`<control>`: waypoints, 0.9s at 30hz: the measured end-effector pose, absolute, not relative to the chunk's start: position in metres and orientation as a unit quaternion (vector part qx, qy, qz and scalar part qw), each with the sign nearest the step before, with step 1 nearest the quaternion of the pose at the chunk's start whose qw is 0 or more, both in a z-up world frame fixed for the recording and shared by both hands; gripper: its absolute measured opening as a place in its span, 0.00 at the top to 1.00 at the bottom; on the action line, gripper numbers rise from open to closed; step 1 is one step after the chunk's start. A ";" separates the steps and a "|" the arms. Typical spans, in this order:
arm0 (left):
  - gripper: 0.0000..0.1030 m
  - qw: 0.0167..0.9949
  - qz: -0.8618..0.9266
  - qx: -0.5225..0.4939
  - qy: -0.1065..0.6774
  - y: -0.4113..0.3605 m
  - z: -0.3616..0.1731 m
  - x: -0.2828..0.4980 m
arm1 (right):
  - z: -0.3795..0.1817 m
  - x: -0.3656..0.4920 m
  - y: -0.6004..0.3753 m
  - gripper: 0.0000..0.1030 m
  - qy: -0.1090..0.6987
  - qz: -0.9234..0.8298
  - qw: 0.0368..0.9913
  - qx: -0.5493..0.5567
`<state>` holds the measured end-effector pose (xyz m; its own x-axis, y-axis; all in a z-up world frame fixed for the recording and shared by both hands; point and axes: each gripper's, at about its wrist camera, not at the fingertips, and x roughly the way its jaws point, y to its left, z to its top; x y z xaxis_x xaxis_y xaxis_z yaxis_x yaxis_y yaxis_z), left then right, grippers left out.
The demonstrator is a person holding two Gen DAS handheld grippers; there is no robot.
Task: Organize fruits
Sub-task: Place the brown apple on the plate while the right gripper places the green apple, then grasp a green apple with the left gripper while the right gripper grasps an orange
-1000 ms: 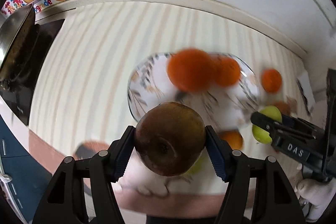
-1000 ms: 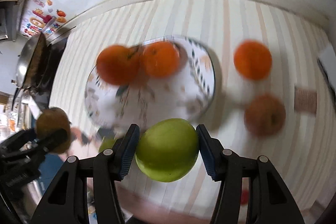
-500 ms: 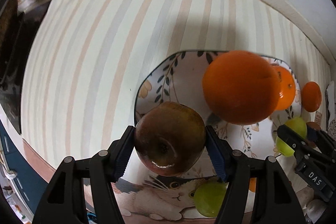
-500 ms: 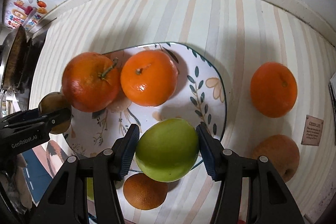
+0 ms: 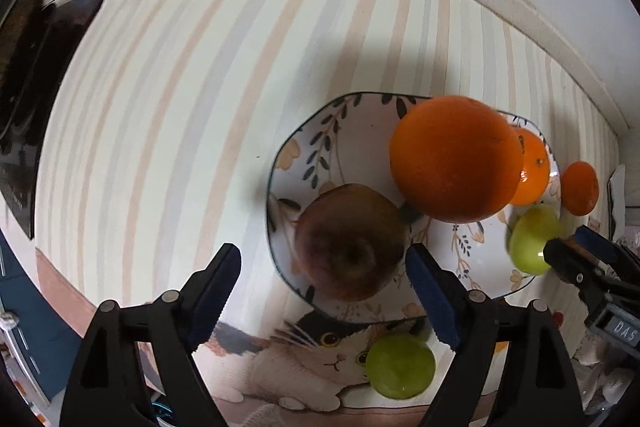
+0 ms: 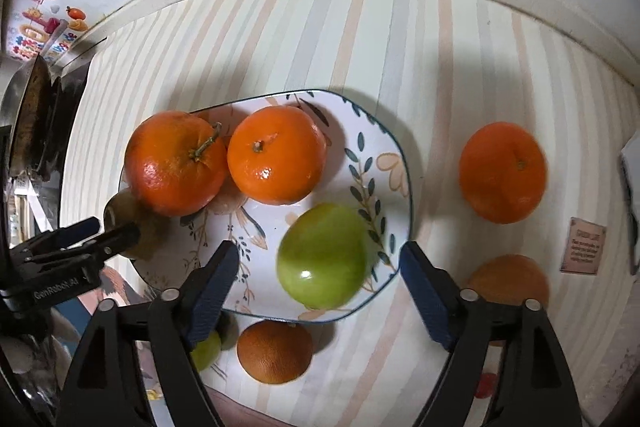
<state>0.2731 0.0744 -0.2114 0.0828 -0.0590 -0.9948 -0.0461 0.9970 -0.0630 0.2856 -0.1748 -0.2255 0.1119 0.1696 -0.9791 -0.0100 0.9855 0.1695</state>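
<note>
The left gripper (image 5: 324,291) hides part of the brown apple (image 5: 350,241) in the right wrist view, and a small green fruit (image 6: 206,345) sits half behind a right finger. Both jaws are opening, pads clear: the brown apple lies between the left ones at the plate's (image 6: 394,155) rim, the green apple (image 6: 324,257) between the right gripper's (image 6: 320,291). Two oranges (image 6: 176,163) crowd the plate's far half; more fruit rings it on the striped mat (image 6: 280,39).

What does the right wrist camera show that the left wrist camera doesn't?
Only the right wrist view: a brownish fruit and a dull orange on the striped cloth off the plate. Only the left wrist view: the cloth's cat print. Both: the plate holding two oranges, the green apple and the brown apple, each between opening jaws with the pads clear.
</note>
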 end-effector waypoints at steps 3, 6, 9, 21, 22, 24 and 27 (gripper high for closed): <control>0.18 0.748 0.002 -0.047 0.662 0.080 -0.197 0.263 | -0.212 0.275 -0.172 0.11 0.654 0.058 0.753 0.041; 0.18 0.764 0.011 -0.050 0.643 0.081 -0.178 0.237 | -0.198 0.260 -0.167 0.11 0.640 0.061 0.765 0.029; 0.18 0.777 0.019 -0.045 0.628 0.074 -0.158 0.223 | -0.183 0.248 -0.166 0.11 0.628 0.059 0.775 0.023; 0.18 0.816 0.005 -0.022 0.578 0.038 -0.106 0.171 | -0.113 0.184 -0.174 0.11 0.571 0.049 0.819 0.019; 0.18 0.818 0.004 -0.019 0.575 0.036 -0.101 0.167 | -0.108 0.179 -0.176 0.11 0.568 0.049 0.822 0.022; 0.18 0.823 -0.003 -0.017 0.568 0.033 -0.092 0.158 | -0.098 0.170 -0.180 0.11 0.561 0.049 0.826 0.025; 0.18 0.830 -0.009 -0.006 0.558 0.026 -0.082 0.147 | -0.080 0.154 -0.184 0.11 0.545 0.047 0.837 0.028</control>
<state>0.1468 0.0259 -0.0816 0.3771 -0.0224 -0.9259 0.0088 0.9997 -0.0206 0.1540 -0.1840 -0.0801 0.4017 0.1098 -0.9091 -0.0483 0.9939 0.0987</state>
